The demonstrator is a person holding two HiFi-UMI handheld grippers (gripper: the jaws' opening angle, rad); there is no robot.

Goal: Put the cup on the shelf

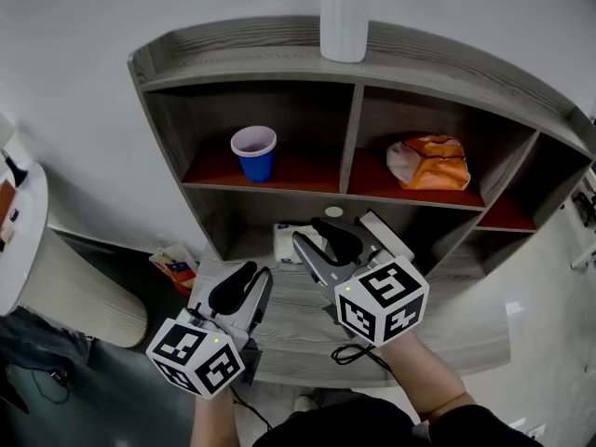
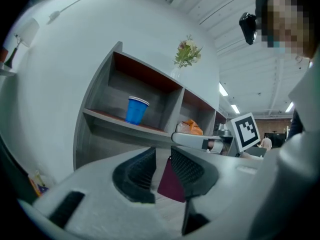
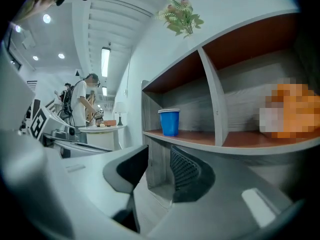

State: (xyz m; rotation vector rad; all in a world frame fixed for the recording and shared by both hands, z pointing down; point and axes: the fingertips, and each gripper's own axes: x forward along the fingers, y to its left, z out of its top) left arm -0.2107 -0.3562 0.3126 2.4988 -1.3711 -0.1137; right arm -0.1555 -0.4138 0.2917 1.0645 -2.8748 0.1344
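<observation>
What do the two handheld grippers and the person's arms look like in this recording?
Both the left gripper and the right gripper have grey bodies and black jaws with ribbed pads. Each carries a white cube printed with black square markers and a small green light. A black cable trails below the right one. A dark sleeve shows high on the right arm.

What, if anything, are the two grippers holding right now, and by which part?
Nothing is held. The left gripper and the right gripper both have jaws slightly apart and empty; the blue cup stands free on the shelf.
</observation>
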